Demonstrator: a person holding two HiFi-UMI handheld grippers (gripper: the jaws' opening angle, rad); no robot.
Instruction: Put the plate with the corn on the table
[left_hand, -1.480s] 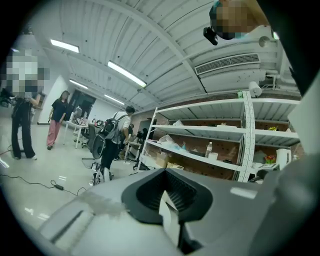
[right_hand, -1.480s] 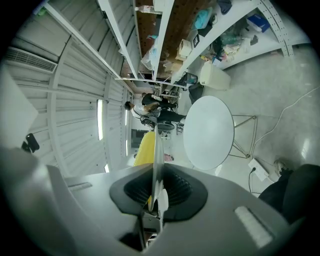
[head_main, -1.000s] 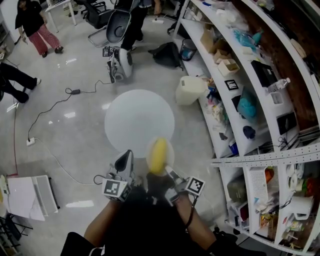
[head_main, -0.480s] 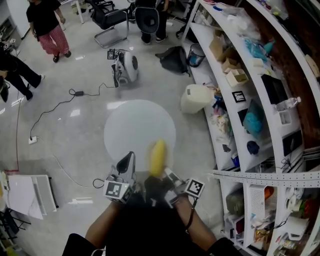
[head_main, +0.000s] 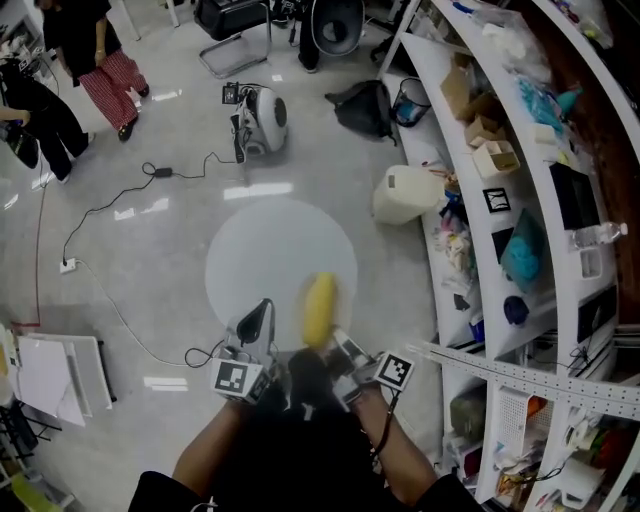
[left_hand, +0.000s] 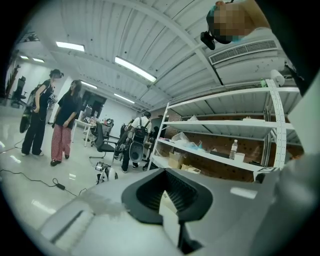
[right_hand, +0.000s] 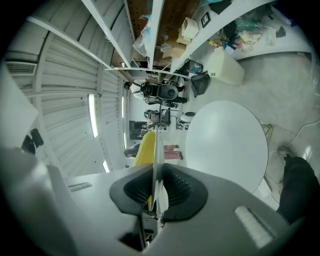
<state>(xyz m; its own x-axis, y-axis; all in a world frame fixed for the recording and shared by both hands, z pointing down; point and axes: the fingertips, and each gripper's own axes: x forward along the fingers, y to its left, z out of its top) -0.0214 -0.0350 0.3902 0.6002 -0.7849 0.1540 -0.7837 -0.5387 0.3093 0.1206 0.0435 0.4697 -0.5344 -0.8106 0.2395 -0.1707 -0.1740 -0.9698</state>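
Right gripper view shows my right tongs (right_hand: 156, 187) pinched narrow on the rim of the plate (right_hand: 155, 150), carrying the corn (right_hand: 145, 147) flat above the near edge of the table (right_hand: 225, 140), ready to set down, while my left tongs (left_hand: 168, 190) hang closed and empty by that same edge.

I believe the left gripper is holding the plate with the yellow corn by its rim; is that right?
Not quite: it is the right gripper that holds the plate with the yellow corn by its rim. The right gripper view shows its jaws closed on the plate's edge.
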